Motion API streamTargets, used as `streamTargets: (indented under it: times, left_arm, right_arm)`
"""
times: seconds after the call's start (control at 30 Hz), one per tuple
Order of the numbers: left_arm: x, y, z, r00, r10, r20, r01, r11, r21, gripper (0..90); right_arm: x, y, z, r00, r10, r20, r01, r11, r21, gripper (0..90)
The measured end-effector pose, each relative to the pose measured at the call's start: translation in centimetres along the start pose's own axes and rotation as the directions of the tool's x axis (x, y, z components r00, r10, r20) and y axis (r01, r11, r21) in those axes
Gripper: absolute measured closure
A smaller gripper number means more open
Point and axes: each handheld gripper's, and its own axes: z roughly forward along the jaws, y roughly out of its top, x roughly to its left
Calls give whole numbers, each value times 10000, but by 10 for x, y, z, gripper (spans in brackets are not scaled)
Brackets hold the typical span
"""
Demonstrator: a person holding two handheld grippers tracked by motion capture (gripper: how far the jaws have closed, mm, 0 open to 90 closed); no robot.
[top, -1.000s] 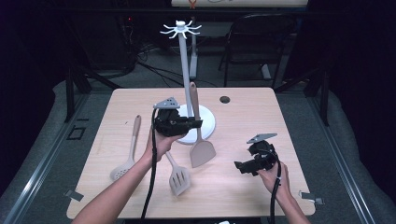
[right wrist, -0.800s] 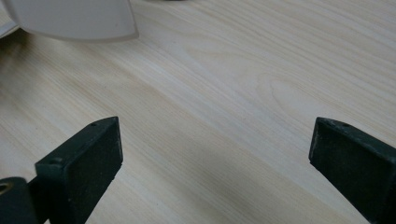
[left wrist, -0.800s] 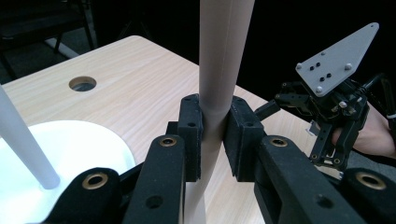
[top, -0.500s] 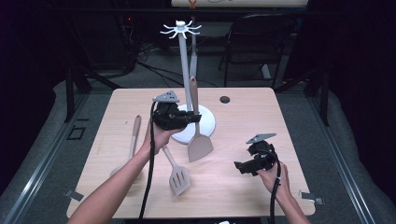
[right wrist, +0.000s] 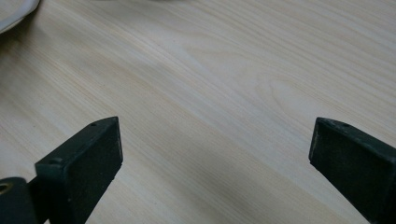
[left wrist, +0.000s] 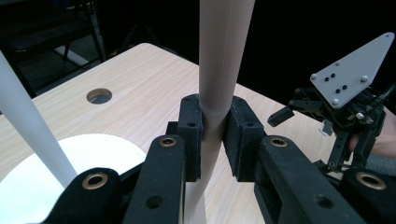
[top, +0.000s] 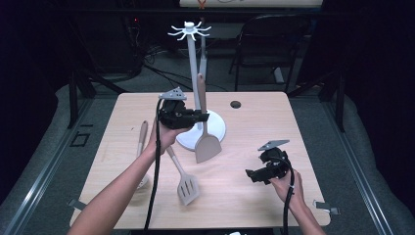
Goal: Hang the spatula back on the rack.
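My left gripper (top: 203,117) pinching solid spatula (top: 207,147) handle beside white stand (top: 193,58), my right gripper (top: 252,175) spread above table (top: 254,122), slotted spatula (top: 186,186) lying flat.

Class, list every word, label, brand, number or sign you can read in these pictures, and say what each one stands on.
None: no readable text in any view.
Spatula held in the left gripper: plain, no brand or label.
White stand: unmarked.
Grey plate on the right gripper: screw holes, no writing.
Paper strip at the high view's top edge: red marks, cut off and too blurred to read.
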Motion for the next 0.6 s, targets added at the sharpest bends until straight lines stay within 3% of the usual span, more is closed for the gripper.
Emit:
streamTargets:
  times: [0.6]
  left_arm:
    - [21, 22, -4, 10000, 50, -52, -49, 9999, 143, 775]
  right_arm:
    - [0, 0, 0, 10000, -23, 50, 23, 10000, 50, 24]
